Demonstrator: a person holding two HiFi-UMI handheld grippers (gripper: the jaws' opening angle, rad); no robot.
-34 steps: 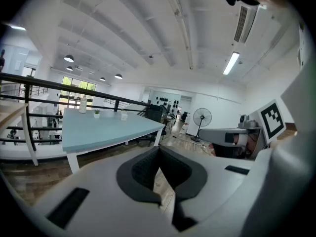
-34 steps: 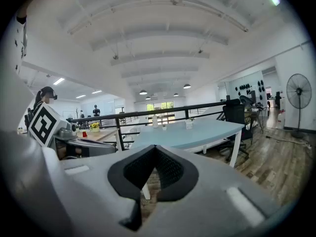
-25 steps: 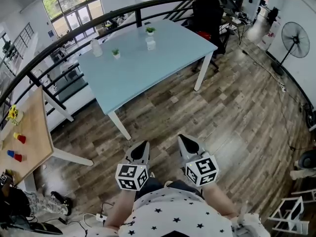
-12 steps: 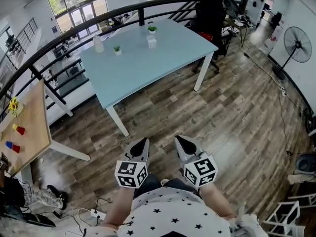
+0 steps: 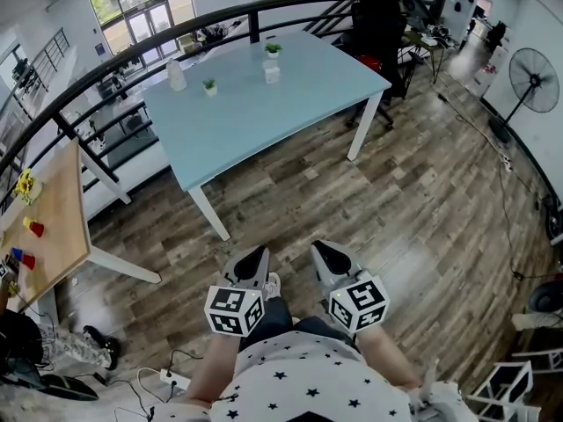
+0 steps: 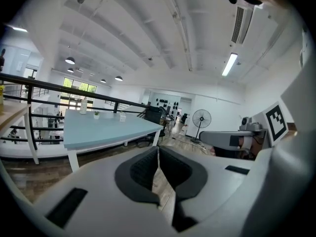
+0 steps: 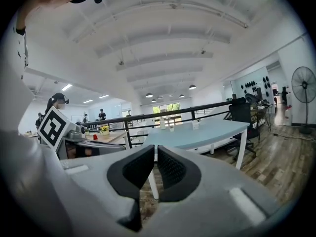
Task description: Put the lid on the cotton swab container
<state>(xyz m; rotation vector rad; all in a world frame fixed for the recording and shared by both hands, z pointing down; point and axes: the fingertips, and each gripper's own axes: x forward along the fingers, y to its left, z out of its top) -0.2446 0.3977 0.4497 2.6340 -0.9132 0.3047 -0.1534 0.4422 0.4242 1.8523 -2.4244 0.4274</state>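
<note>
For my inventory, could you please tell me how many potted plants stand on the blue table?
2. One potted plant sits near the table's far edge; the other sits further left, by the white bottle.

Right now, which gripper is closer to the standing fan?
Right. The fan stands far ahead and right of the right gripper; the left gripper sits beside it, farther away.

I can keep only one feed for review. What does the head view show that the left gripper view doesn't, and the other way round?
Only the head view: the marker cube on the left gripper, red blocks on the side table, trailing cables. Only the left gripper view: ceiling lights, and that gripper's pads closed together on nothing. Both: the blue table, the railing, the standing fan.
</note>
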